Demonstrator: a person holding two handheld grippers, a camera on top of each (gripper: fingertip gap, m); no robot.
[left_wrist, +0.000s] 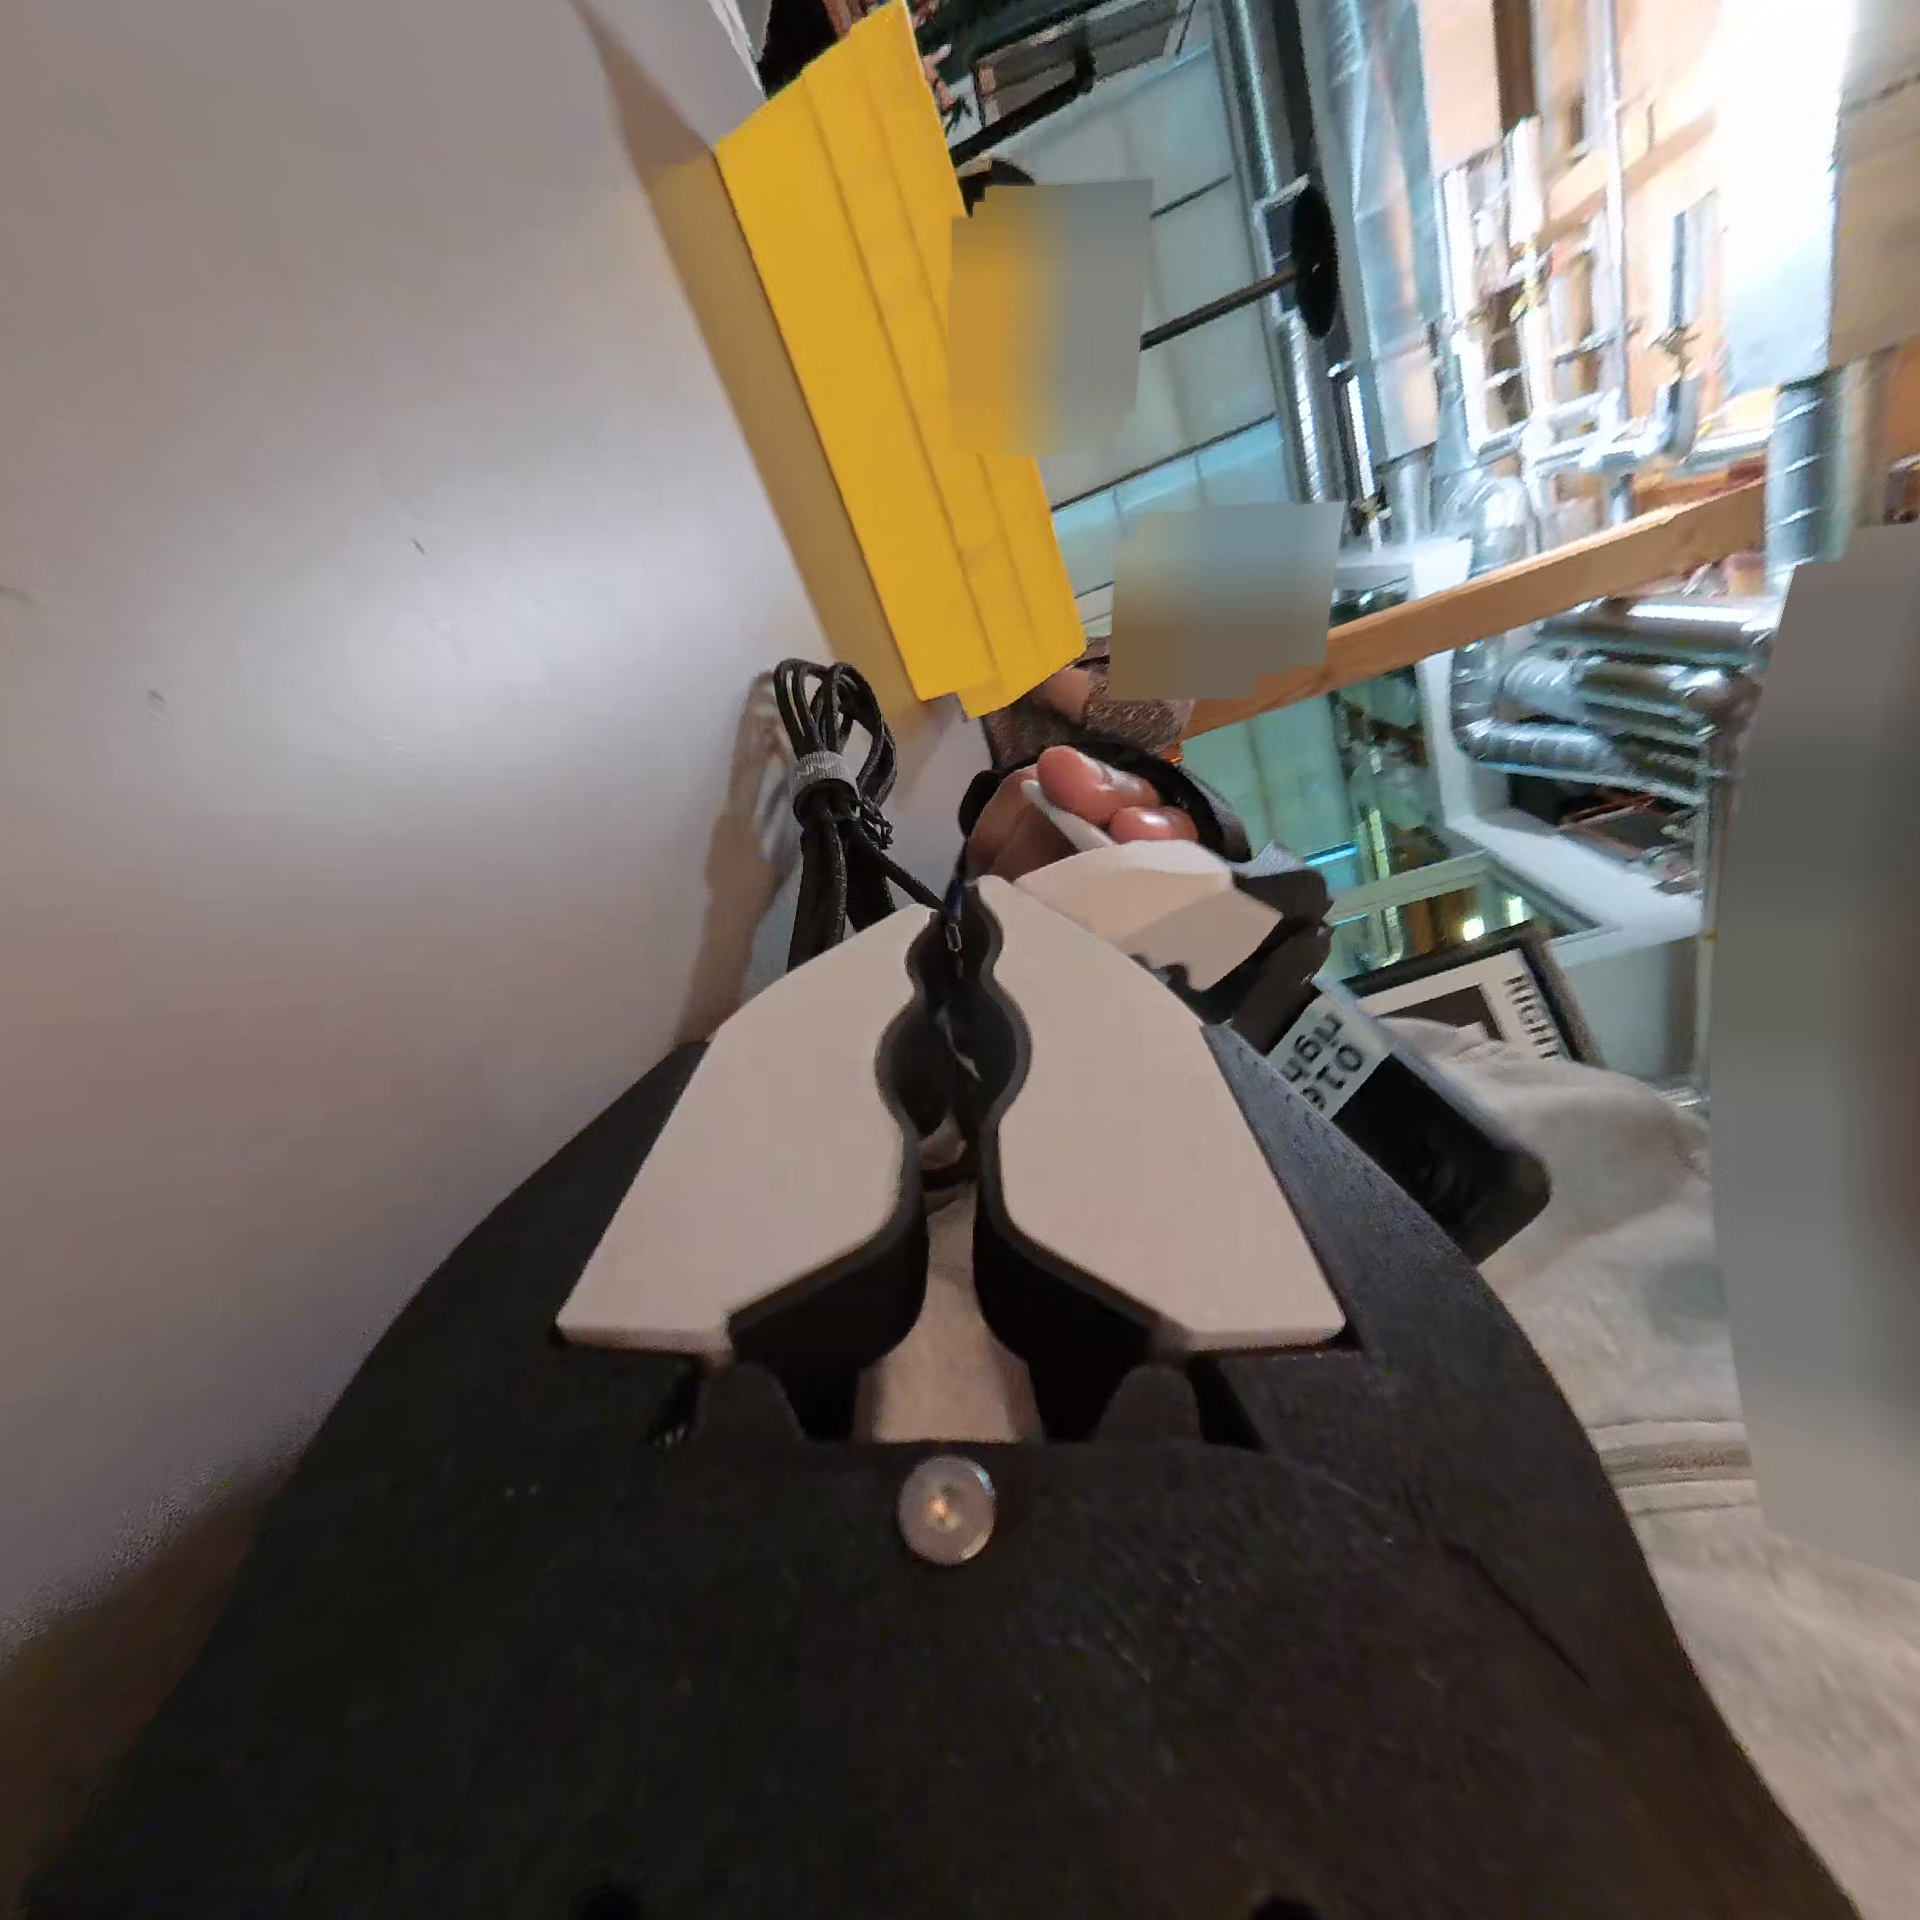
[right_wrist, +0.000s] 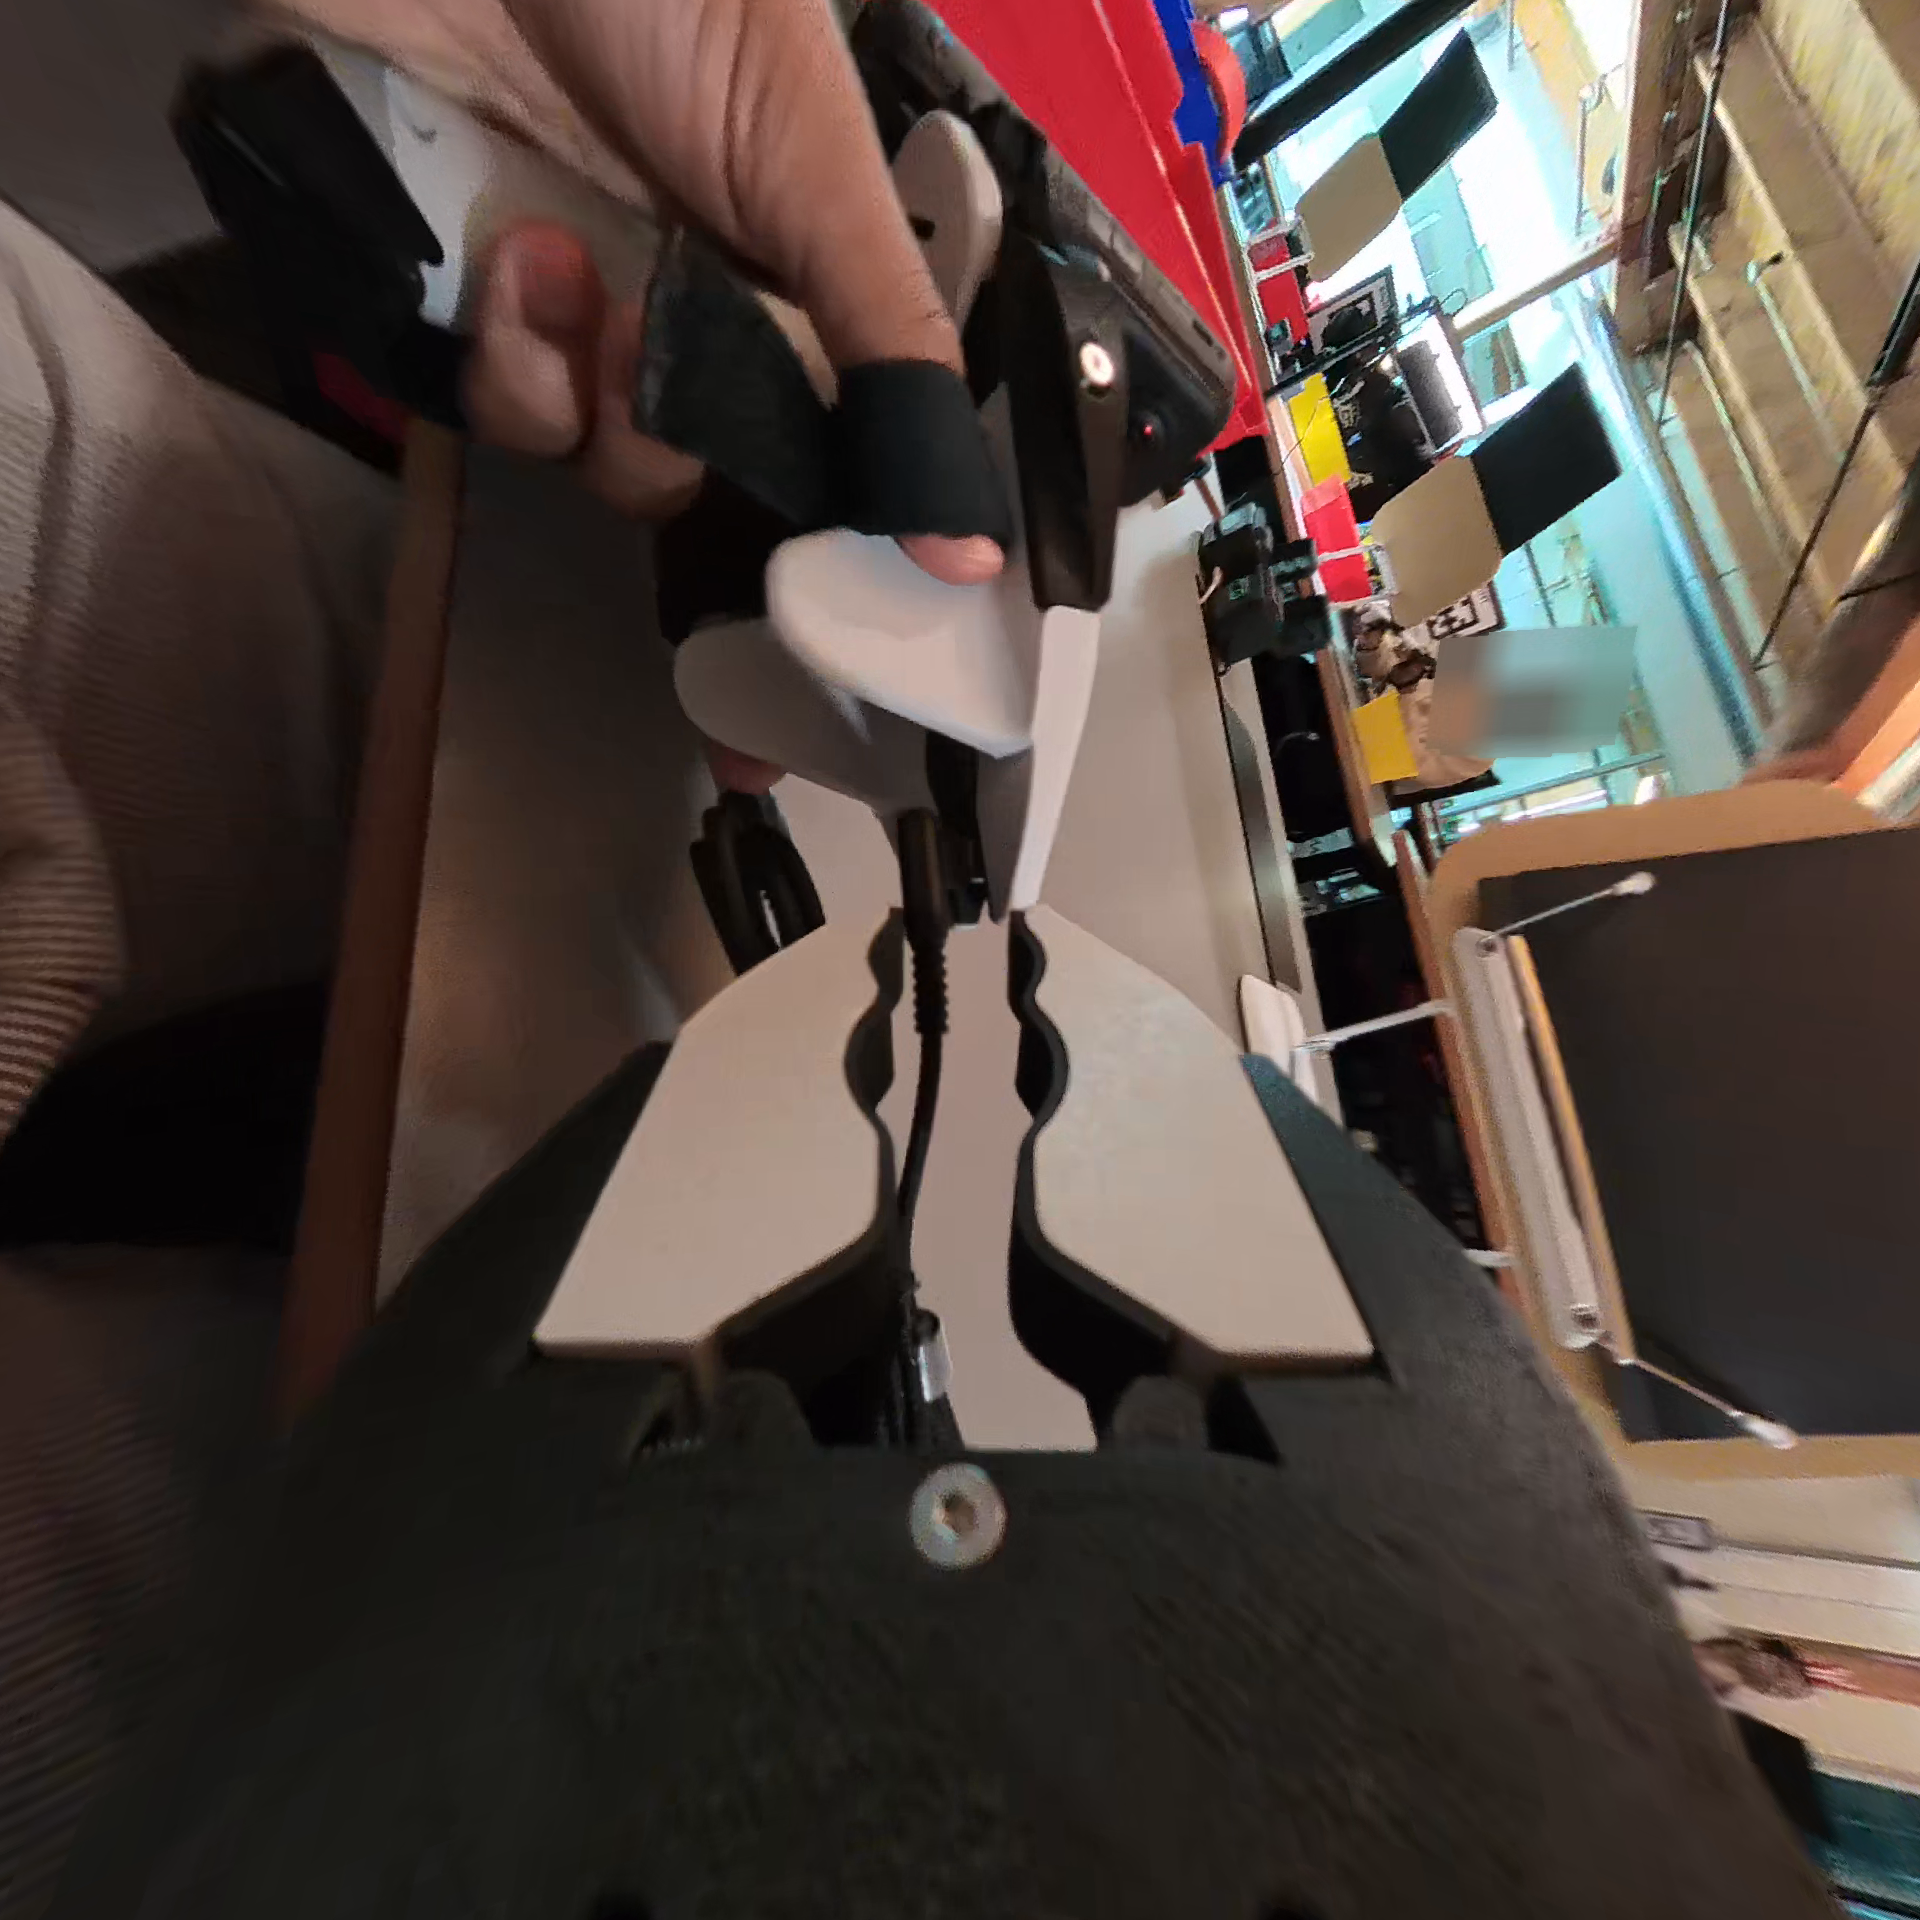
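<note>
**Cable position relative to the two hand-held grippers**

The left hand-held gripper (left_wrist: 954, 914) has its jaws nearly together, pinching a thin black cable (left_wrist: 951, 997) at the tips. The cable runs along the narrow gap between the white fingers (left_wrist: 800, 1132), so its long axis lies in line with the gripper's own forward axis. Beyond the tips, a coiled and tied bundle of the same black cord (left_wrist: 831, 769) rests on the white desk (left_wrist: 312, 623), just beside a yellow bin (left_wrist: 883, 416).

The right hand-held gripper (right_wrist: 961, 920) stands with its jaws at a narrow gap — open, not clamped. The cable's strain-relief end and plug (right_wrist: 923, 894) lie between its white fingers (right_wrist: 748, 1143), close to the left-side finger; contact there cannot be confirmed. The cable (right_wrist: 920, 1122) runs lengthwise down the gap toward the gripper's base.

The two grippers face each other almost tip to tip. In the right wrist view, the left hand-held gripper (right_wrist: 1013, 883) meets the plug directly ahead, held by a hand (right_wrist: 727, 208) wearing a black finger sleeve. In the left wrist view, the right hand-held gripper (left_wrist: 1174, 914) sits just past the tips, to the right.

The governing relation — the cable's long axis is shared by both grippers, with the left one the only one gripping it.
</note>
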